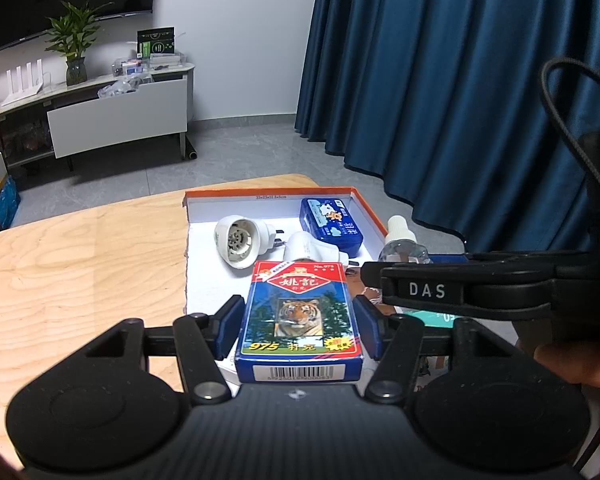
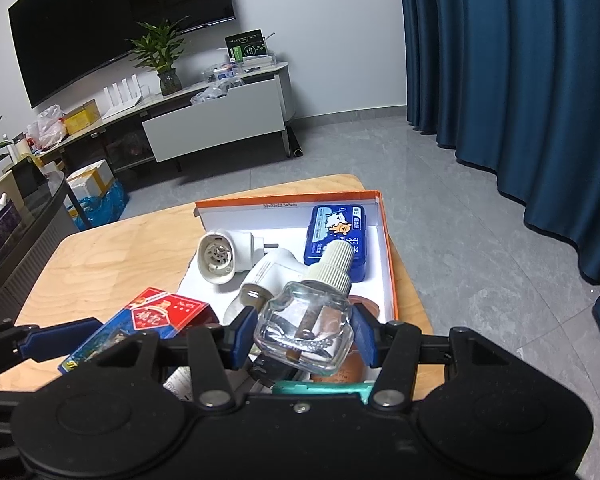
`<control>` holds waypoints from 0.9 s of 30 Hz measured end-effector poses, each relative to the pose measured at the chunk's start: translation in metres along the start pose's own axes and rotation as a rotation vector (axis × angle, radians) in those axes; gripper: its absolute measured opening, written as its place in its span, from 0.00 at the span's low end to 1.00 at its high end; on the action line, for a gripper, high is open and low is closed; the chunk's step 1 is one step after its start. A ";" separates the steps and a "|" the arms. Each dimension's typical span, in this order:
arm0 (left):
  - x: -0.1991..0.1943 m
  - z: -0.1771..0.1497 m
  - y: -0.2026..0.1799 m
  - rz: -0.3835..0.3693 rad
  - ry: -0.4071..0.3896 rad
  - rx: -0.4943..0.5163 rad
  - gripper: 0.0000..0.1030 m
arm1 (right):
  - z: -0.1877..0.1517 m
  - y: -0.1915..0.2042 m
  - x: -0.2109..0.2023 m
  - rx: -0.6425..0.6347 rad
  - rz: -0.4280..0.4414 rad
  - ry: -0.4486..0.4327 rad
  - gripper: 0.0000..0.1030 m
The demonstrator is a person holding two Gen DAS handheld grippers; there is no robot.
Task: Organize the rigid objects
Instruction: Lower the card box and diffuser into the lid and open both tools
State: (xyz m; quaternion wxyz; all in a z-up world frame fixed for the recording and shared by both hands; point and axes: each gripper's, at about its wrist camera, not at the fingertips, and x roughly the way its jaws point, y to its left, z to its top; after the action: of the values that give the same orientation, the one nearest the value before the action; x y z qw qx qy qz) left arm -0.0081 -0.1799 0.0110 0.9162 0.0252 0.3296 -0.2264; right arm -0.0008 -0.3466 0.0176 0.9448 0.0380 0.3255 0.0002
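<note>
The left gripper (image 1: 300,322) clamps the tiger card box (image 1: 298,322); at its 2 o'clock, the right gripper (image 2: 304,334) pinches the glass bottle (image 2: 306,330) above the orange-rimmed box (image 2: 390,264).

Left wrist view: mounted behind the left gripper (image 1: 300,326), facing forward and slightly down over the counter (image 1: 80,264); very near the card box (image 1: 298,322) between its fingers, the orange-rimmed tray (image 1: 270,193) just beyond.

Right wrist view: mounted behind the right gripper (image 2: 305,336), set higher and further right, tilted down; very near the glass bottle (image 2: 306,326).

Shared by the 2 views: tray, blue tin (image 1: 330,222), 2 white plug-in units, TV cabinet (image 2: 216,120), potted plant (image 2: 162,54), blue curtain (image 1: 440,72). Each view also catches the other gripper.
</note>
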 end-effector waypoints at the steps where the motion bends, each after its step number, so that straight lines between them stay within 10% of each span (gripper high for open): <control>1: 0.001 0.000 0.000 0.000 0.002 -0.001 0.58 | 0.001 -0.001 0.001 0.001 0.000 0.001 0.61; 27: 0.021 -0.002 -0.007 -0.028 0.044 0.025 0.64 | 0.015 -0.019 -0.015 0.012 -0.063 -0.011 0.71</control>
State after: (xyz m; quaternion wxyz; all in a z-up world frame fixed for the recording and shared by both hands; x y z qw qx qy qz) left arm 0.0021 -0.1940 -0.0023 0.9051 0.0372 0.3470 -0.2427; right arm -0.0039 -0.3675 0.0369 0.9459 0.0332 0.3212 -0.0319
